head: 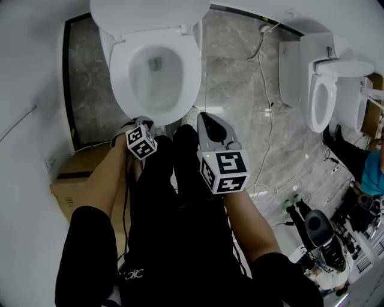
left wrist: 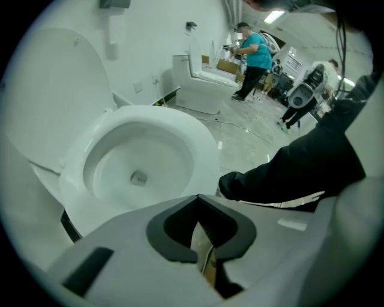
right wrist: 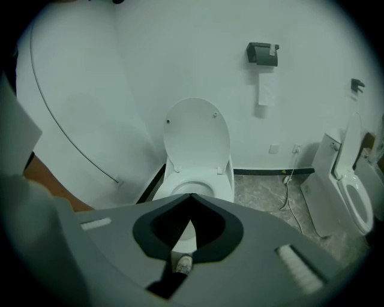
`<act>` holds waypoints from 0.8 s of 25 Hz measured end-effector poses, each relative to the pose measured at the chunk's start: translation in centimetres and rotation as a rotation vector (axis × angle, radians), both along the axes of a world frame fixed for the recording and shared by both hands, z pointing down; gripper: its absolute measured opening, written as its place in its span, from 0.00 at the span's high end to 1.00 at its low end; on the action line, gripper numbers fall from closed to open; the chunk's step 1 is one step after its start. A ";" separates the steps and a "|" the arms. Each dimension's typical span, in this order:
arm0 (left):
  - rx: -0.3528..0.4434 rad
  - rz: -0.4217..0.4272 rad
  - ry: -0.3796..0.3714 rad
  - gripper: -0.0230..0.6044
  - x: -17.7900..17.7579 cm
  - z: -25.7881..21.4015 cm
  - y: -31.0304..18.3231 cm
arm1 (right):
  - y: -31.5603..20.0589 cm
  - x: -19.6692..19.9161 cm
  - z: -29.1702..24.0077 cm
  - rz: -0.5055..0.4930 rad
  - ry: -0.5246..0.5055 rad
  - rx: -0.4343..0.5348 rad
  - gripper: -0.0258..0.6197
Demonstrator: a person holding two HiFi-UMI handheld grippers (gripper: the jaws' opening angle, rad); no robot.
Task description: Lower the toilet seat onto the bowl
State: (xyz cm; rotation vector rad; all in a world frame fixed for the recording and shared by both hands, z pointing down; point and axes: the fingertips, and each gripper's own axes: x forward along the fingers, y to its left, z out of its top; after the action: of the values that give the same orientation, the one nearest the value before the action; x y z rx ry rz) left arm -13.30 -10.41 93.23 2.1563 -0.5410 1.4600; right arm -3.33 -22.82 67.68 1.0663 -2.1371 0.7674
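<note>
Lid [head: 150,11] cut off by the top frame edge; legs [head: 180,228] hide the floor before the bowl [head: 157,81]. Toilets: two, the second toilet [head: 327,90] at right. Toilet seat [head: 193,69] appears flat on the bowl, long axis wall-to-person, front toward the person. Left gripper [left wrist: 197,201] and right gripper [right wrist: 191,198]: both closed, empty.

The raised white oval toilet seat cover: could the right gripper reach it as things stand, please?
Probably yes. The right gripper, jaws together, hovers at the front of the white ceramic bowl; only that open bowl lies between it and the raised white oval toilet seat cover, so the way looks free.
</note>
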 end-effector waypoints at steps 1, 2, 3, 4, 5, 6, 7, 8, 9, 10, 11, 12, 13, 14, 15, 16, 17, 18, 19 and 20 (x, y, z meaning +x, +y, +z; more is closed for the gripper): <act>-0.008 -0.039 0.005 0.96 -0.1 0.5 -0.2 | -0.1 -0.2 0.3 -0.009 0.000 -0.004 0.95; -0.018 -0.069 0.010 0.95 -0.2 1.0 -0.3 | -0.1 -0.3 0.7 -0.018 0.001 -0.009 0.95; -0.026 -0.087 0.013 0.95 -0.3 1.5 -0.4 | -0.1 -0.5 1.1 -0.028 0.002 -0.014 0.95; -0.031 -0.095 0.013 0.96 -0.2 1.9 -0.4 | -0.1 -0.7 1.5 -0.037 0.005 -0.021 0.95; -0.035 -0.095 0.012 0.96 -0.2 2.4 -0.3 | -0.1 -0.9 1.9 -0.047 0.009 -0.029 0.95; -0.037 -0.091 0.008 0.95 -0.1 2.9 -0.3 | -0.1 -1.1 2.2 -0.055 0.011 -0.035 0.95; -0.039 -0.088 0.002 0.96 -0.1 3.3 -0.3 | -0.2 -1.3 2.5 -0.062 0.012 -0.041 0.95; -0.039 -0.088 -0.004 0.95 -0.2 3.8 -0.3 | -0.2 -1.4 2.8 -0.067 0.012 -0.045 0.95; -0.040 -0.092 -0.010 0.96 -0.2 4.2 -0.4 | -0.2 -1.5 3.0 -0.071 0.012 -0.049 0.95; -0.043 -0.102 -0.015 0.96 -0.3 4.6 -0.4 | -0.2 -1.6 3.3 -0.074 0.013 -0.051 0.95; -0.049 -0.116 -0.017 0.95 -0.3 5.1 -0.4 | -0.2 -1.6 3.5 -0.078 0.013 -0.052 0.95; -0.057 -0.135 -0.016 0.96 -0.3 5.5 -0.4 | -0.3 -1.6 3.8 -0.080 0.013 -0.053 0.95; -0.068 -0.159 -0.013 0.95 -0.4 5.9 -0.4 | -0.4 -1.6 4.0 -0.083 0.014 -0.053 0.95; -0.081 -0.183 -0.009 0.95 -0.4 6.2 -0.4 | -0.5 -1.6 4.1 -0.084 0.013 -0.053 0.95; -0.094 -0.202 -0.007 0.96 -0.5 6.5 -0.4 | -0.6 -1.5 4.3 -0.085 0.013 -0.054 0.95; -0.104 -0.213 -0.008 0.96 -0.5 6.7 -0.4 | -0.7 -1.5 4.4 -0.084 0.013 -0.055 0.95; -0.111 -0.215 -0.013 0.96 -0.5 6.8 -0.4 | -0.8 -1.4 4.4 -0.083 0.012 -0.056 0.95; -0.116 -0.212 -0.017 0.96 -0.4 6.8 -0.3 | -0.9 -1.3 4.4 -0.081 0.011 -0.057 0.95; -0.120 -0.209 -0.020 0.95 -0.4 6.8 -0.3 | -1.0 -1.1 4.3 -0.079 0.010 -0.056 0.95; -0.123 -0.207 -0.021 0.96 -0.4 6.7 -0.4 | -1.1 -1.0 4.3 -0.077 0.009 -0.054 0.95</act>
State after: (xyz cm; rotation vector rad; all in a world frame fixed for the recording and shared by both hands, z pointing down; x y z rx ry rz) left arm -13.67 -10.80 99.94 1.9298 -0.6438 1.3673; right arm -4.37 -23.94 71.97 0.9516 -2.1249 0.7780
